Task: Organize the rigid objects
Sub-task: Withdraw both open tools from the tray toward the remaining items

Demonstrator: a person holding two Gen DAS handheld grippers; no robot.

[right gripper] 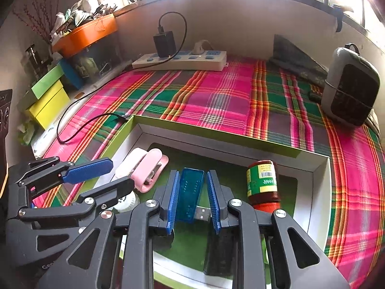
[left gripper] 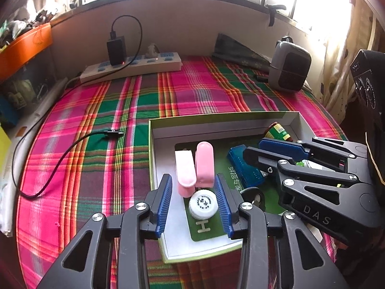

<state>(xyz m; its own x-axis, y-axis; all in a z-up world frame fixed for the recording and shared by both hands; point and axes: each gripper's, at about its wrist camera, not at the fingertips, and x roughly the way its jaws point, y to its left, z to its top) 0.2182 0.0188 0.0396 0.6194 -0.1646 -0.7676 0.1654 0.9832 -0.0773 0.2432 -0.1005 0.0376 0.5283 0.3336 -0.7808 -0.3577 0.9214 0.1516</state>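
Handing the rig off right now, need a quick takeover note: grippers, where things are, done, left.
Left gripper: open, pads either side of the white cap, not touching it.
Right gripper: shut on the blue USB stick, over the box.
In the box: pink clip, white cap, brown bottle lying down.
Done: those three are in the box.
Left: release the USB stick into the box and pull both grippers clear.

Home: plaid bedcloth (left gripper: 192, 91), pwr strip (left gripper: 134, 68).
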